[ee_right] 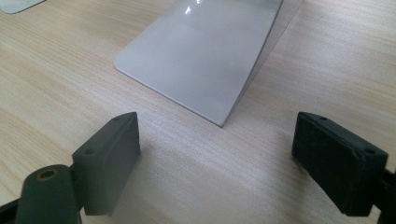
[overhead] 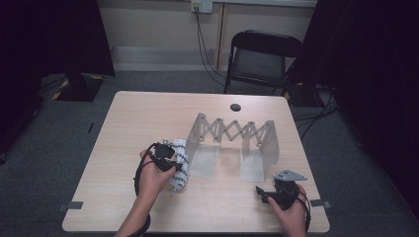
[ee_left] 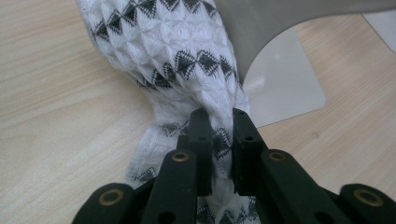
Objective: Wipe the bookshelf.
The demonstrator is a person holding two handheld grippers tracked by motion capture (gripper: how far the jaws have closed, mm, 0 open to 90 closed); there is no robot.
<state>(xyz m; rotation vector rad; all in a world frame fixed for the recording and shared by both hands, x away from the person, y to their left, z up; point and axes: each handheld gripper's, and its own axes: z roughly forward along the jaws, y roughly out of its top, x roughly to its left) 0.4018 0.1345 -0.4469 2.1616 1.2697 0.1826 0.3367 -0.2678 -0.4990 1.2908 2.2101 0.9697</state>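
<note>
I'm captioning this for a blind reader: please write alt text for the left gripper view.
Two black jaws of the left gripper pinch a bunched white knitted cloth with black triangle patterning above a pale wooden table. Beside the cloth stands a grey metal rack foot.

The whole table (overhead: pixel 148 113) is taken in from high above its near edge, while the rack's grey foot plates (ee_right: pixel 201 56) at centre frame are shared at very close range by both low, forward-facing gripper views.

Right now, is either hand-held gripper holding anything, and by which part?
Left hand-held gripper pinches the patterned white cloth at a bunched-up fold. Right hand-held gripper is open, empty.
</note>
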